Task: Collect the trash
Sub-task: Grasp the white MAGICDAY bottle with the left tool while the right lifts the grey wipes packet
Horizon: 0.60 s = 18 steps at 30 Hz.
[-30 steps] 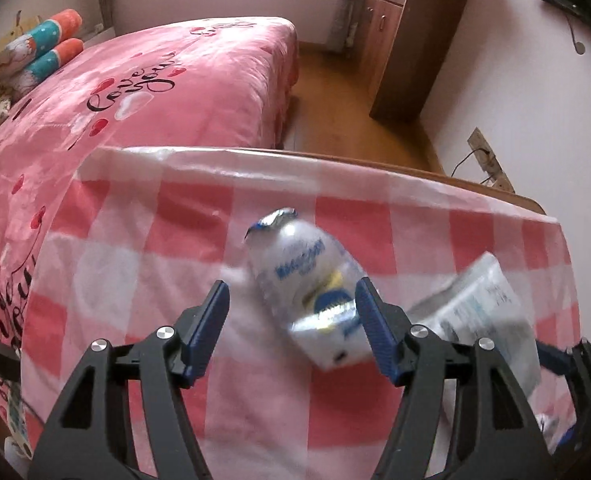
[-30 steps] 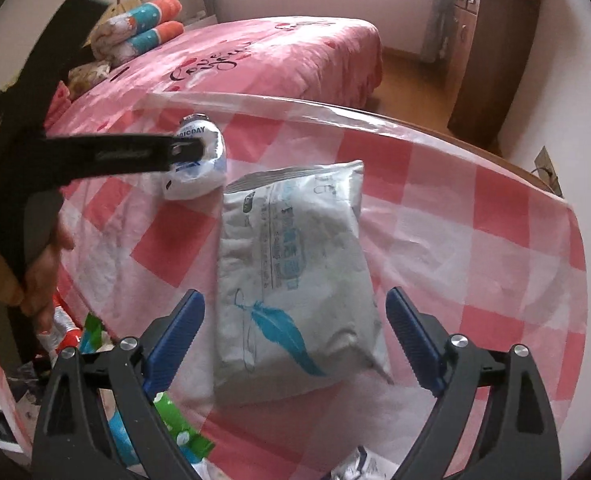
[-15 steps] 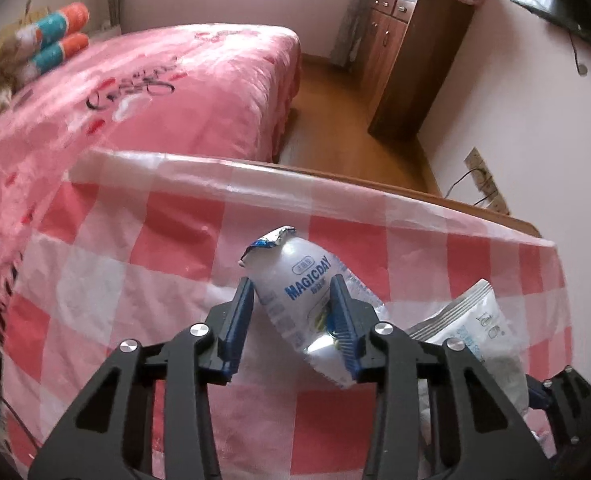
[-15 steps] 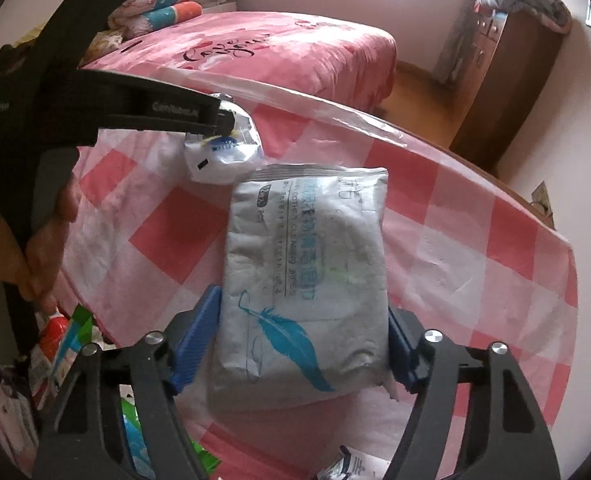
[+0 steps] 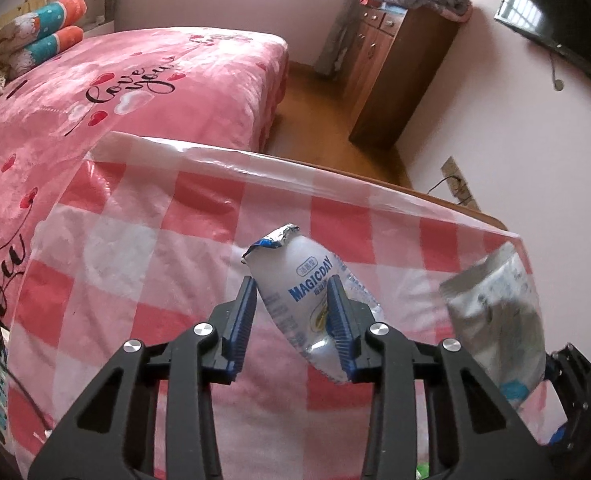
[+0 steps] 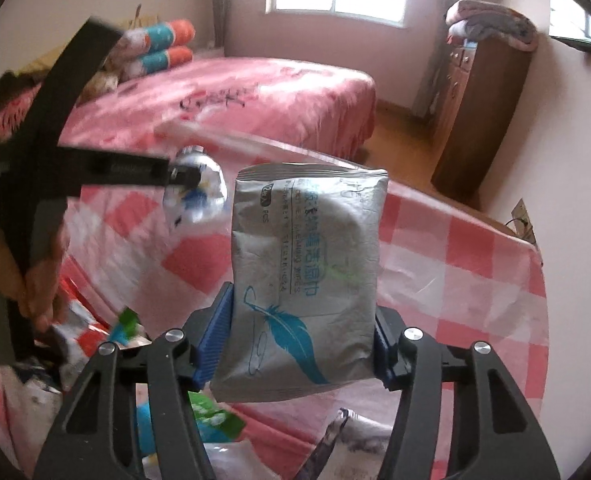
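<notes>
Trash is held in both grippers above a table draped in a pink-and-white checked cloth. The left gripper has its blue jaws pinching a small white bottle (label reads MAGICDAY, foil lid crumpled), which tilts clear of the cloth. The right gripper has its jaws pressed against the two sides of a silver wipes packet printed with a blue feather, held upright. More wrappers lie below it. A pink bed stands beyond.
</notes>
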Each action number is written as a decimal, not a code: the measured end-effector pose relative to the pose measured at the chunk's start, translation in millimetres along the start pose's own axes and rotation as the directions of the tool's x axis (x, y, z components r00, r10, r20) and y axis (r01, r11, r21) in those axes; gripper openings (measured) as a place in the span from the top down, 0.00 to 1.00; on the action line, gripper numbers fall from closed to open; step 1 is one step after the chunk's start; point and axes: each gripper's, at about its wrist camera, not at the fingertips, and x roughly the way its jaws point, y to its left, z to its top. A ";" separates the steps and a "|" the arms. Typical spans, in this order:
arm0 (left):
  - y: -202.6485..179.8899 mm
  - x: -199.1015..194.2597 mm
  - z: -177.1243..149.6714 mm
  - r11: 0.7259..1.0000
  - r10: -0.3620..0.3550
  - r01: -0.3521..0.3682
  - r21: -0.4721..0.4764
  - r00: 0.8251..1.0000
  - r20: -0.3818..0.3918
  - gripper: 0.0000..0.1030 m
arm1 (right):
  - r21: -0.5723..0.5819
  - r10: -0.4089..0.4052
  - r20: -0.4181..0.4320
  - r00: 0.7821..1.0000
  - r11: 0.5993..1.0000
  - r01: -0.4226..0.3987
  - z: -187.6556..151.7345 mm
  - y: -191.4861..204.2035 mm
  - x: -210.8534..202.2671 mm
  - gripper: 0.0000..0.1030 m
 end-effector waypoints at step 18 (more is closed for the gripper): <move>18.6 -111.0 -66.4 0.995 -0.094 0.093 0.020 0.991 0.092 0.64 | 0.144 0.152 0.103 0.983 0.975 -0.166 -33.9 36.9 -73.2 0.42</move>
